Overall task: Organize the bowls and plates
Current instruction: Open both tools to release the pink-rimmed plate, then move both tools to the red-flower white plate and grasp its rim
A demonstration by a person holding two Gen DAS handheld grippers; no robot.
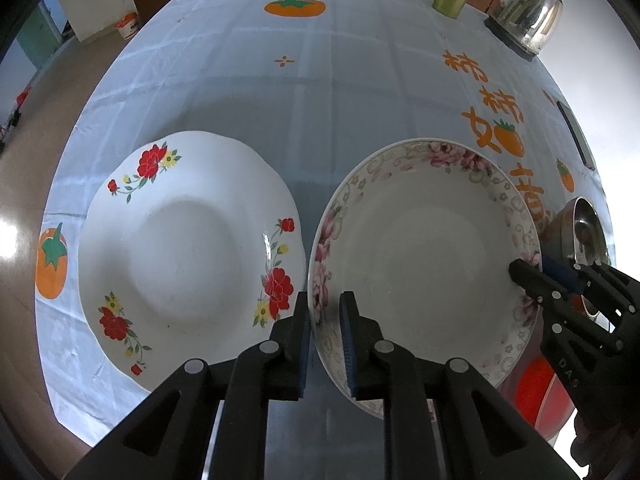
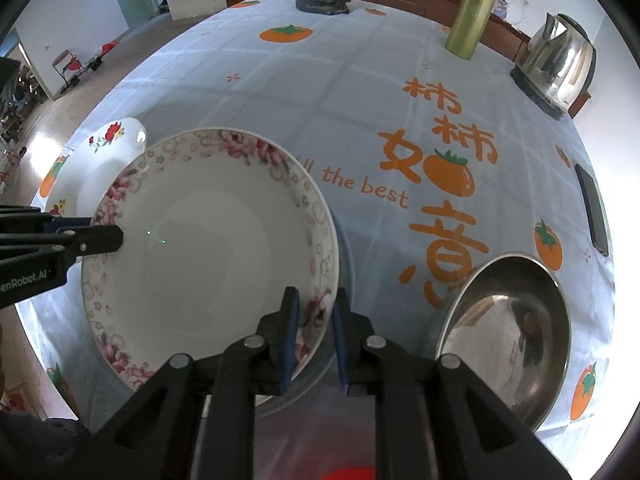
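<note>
I've got both grippers clamped on the pink-floral plate: left gripper lower-centre rim, right gripper opposite rim (red-flower plate just beside, frame left).

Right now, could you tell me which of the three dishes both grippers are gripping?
The pink-rose-rimmed plate, between the other two. The left gripper and right gripper straddle opposite rims. The red-flowered plate and steel bowl sit untouched on either side.

The tablecloth reads "ll the best"; the left tool reads "enRobot.AI".
</note>
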